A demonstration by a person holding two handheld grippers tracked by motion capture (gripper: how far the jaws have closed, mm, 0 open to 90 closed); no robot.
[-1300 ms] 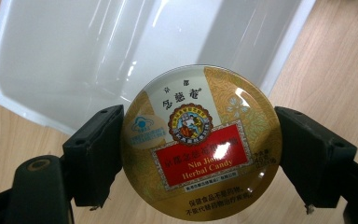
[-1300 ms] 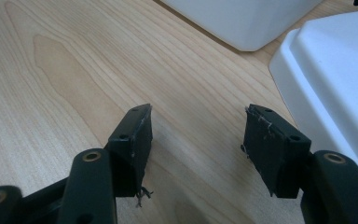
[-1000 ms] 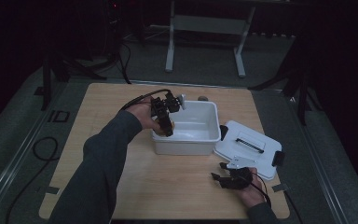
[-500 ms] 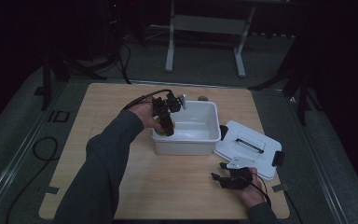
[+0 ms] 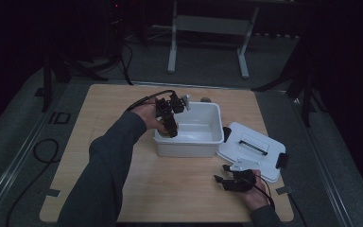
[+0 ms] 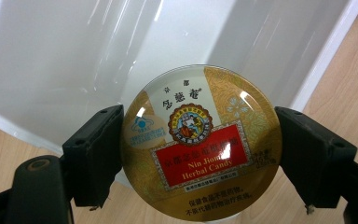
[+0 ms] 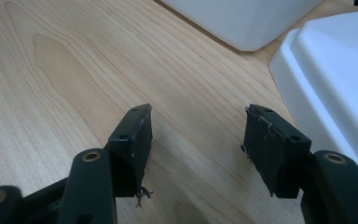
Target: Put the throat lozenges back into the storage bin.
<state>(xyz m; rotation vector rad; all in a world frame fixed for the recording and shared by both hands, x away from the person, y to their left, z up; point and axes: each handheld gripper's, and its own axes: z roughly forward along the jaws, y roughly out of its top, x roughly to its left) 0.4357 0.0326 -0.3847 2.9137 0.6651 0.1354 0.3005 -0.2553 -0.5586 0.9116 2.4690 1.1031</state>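
My left gripper [image 5: 171,128] hangs over the left rim of the white tub [image 5: 207,142], pointing down into it. In the left gripper view its jaws are shut on a round gold and red candy tin [image 6: 199,142], held flat-face up over the tub's wall [image 6: 65,60]. My right gripper [image 5: 226,176] rests low on the wooden table [image 5: 179,184] near the front right, beside the white lid [image 5: 253,149]. The right gripper view has this gripper [image 7: 196,128] open, with bare wood between the fingers.
The white lid [image 7: 340,79] lies flat on the table right of the tub, with a black clip [image 5: 281,161] at its edge. A small dark round object [image 5: 205,100] sits behind the tub. A cable [image 5: 144,99] trails from the left gripper.
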